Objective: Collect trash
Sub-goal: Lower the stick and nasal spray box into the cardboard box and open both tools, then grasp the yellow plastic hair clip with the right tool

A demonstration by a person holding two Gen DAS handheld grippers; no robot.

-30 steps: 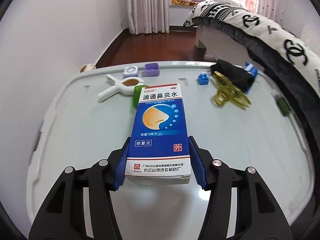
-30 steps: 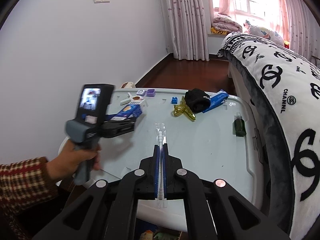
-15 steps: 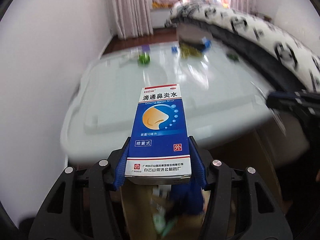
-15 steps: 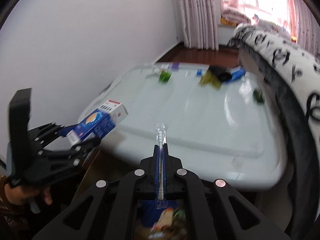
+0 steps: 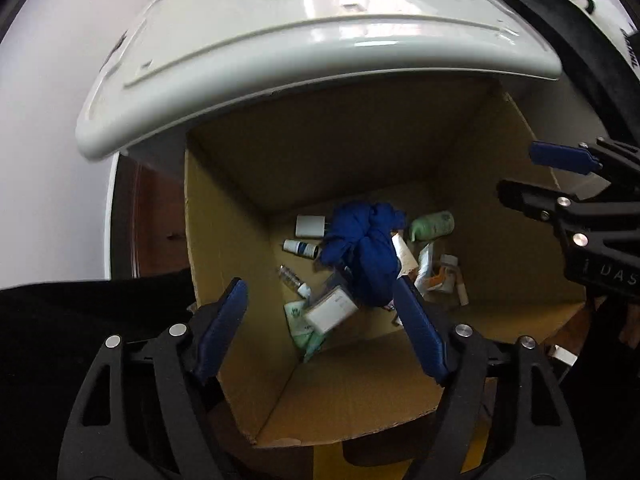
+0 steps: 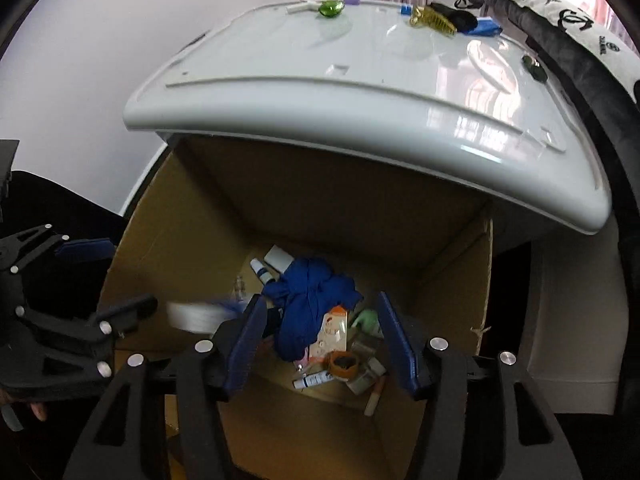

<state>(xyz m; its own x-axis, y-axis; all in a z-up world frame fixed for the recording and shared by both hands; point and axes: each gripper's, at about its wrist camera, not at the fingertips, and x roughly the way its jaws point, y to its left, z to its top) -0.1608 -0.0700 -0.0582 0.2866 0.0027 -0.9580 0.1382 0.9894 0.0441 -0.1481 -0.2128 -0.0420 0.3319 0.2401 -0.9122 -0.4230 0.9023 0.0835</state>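
Both claws, left claw point(image 5: 320, 320) and right claw point(image 6: 318, 338), hang spread and empty over the cardboard box point(image 5: 224, 264) beneath the desk point(image 5: 320, 52) edge, so trash point(image 5: 332, 312) lands inside.

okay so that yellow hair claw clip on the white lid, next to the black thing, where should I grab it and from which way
Take the yellow hair claw clip across its narrow body, coming straight down from above. It lies flat on the white lid with its teeth spread sideways, so a top approach avoids them. The black item touches its far right side; enter from the near left. Both grippers are open over the cardboard box.
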